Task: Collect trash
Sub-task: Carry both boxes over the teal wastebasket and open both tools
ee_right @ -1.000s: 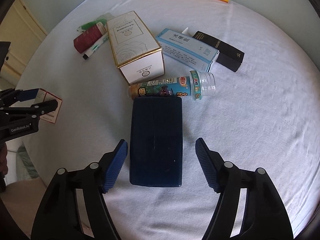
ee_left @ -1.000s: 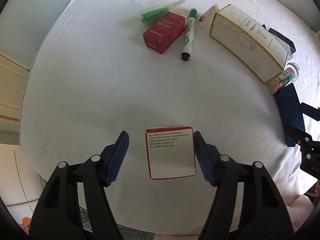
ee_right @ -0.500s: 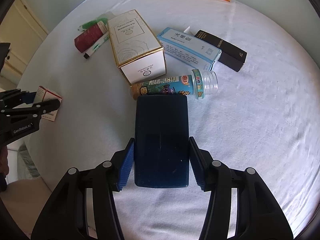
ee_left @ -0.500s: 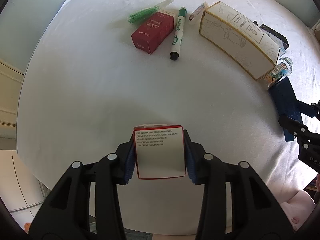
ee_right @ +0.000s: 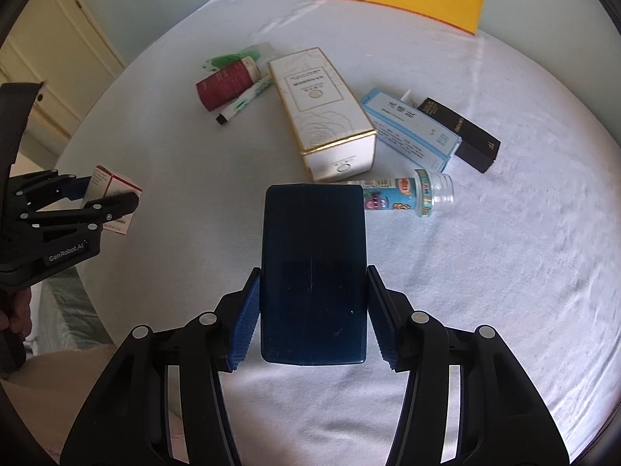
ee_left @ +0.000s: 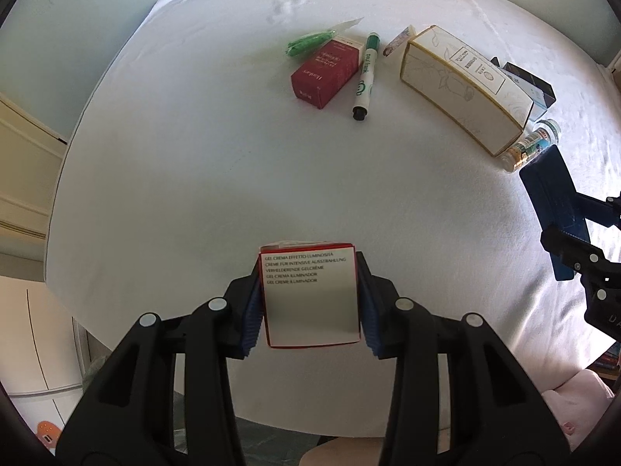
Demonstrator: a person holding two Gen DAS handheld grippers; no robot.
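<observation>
Both grippers have clamped down since a second ago, when their jaws were standing apart. Now the left gripper is squeezing a small white carton with red edges near the surface's left edge, and the right gripper is gripping one dark blue box. Lying between and beyond them are one red box, one green marker, one large white box, one bottle. Only the right view is showing the light blue box and black box fully; the left view is cutting them off.
</observation>
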